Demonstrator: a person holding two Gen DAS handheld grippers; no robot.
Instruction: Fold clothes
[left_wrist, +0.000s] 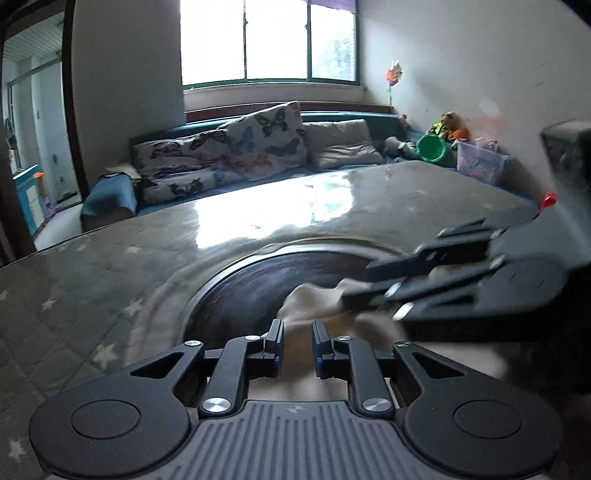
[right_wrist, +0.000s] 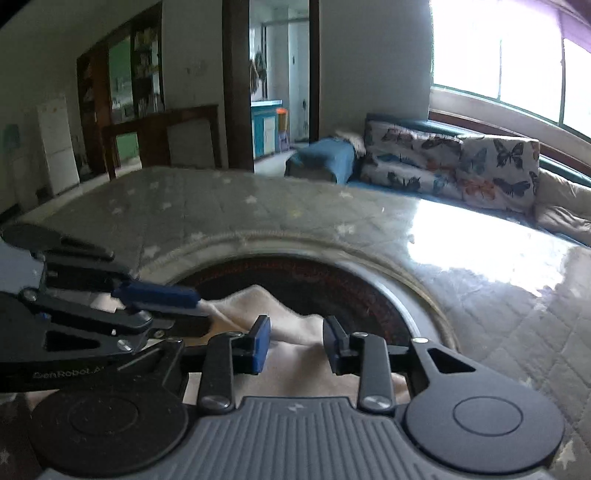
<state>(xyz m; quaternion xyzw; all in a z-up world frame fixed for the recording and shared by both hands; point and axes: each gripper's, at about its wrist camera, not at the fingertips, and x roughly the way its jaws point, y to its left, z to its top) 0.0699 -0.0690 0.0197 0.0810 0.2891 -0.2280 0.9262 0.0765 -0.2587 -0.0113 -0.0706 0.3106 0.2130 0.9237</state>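
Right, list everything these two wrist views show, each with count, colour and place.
cream fabric garment: one, cream, bunched on the disc by both grippers
round dark inset disc: one, dark brown, table centre
star-print quilted table cover: one, grey, glossy, over the table
butterfly-print cushions: about three, white with dark butterflies, on the sofa
plain cushions: two, beige, beside them
sofa: one, teal, under the window
round plastic bowl: one, green, sofa's far corner
refrigerator: one, white, far wall
left gripper: black, blue pads, narrow gap, garment at its tips
right gripper: black, open over the garment
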